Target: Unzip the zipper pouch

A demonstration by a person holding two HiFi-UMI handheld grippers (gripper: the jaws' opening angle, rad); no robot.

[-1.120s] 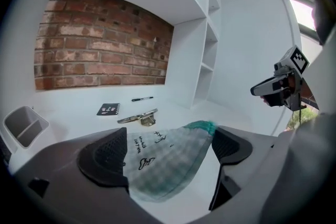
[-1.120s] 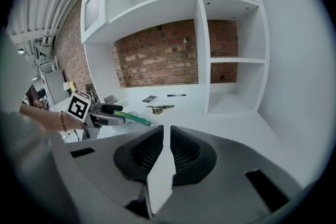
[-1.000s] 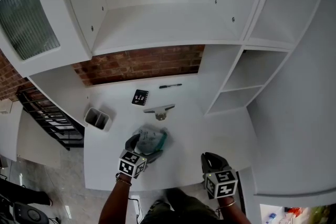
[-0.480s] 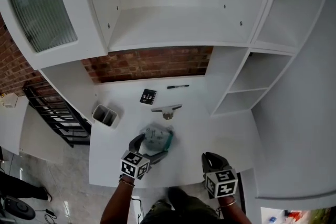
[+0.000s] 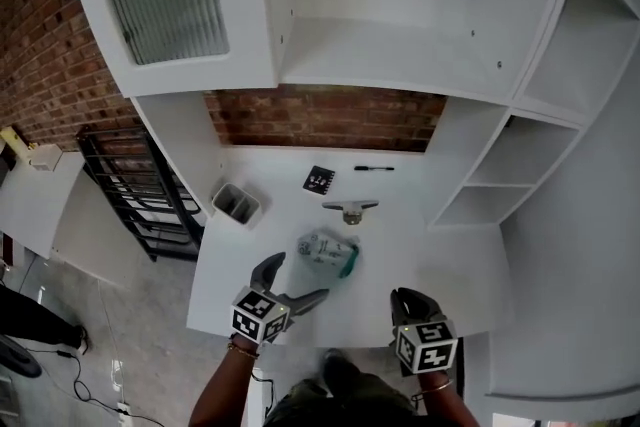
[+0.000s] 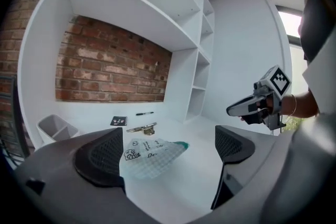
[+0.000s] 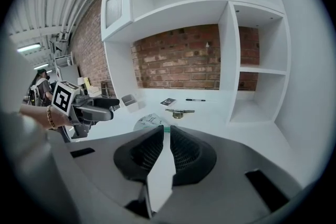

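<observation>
The zipper pouch (image 5: 327, 253), clear with a check pattern, printed figures and a teal end, lies flat on the white table (image 5: 450, 260). My left gripper (image 5: 297, 277) stands open just short of the pouch's near side, with nothing between its fingers. In the left gripper view the pouch (image 6: 149, 153) lies ahead between the wide-apart pads (image 6: 100, 157), untouched. My right gripper (image 5: 410, 299) is shut and empty near the table's front edge, well right of the pouch. From the right gripper view (image 7: 167, 136) the pouch (image 7: 148, 120) shows just beyond the closed jaws.
A grey bin (image 5: 236, 203) stands at the table's left. A black card (image 5: 319, 180), a pen (image 5: 373, 169) and a small metal tool (image 5: 350, 208) lie behind the pouch. Shelf cubbies (image 5: 490, 185) rise on the right, and a brick wall (image 5: 320, 120) stands behind.
My left gripper, earlier right at the pouch with its fingers around it, has drawn back toward the front edge and stands apart from it. The right gripper has stayed put.
</observation>
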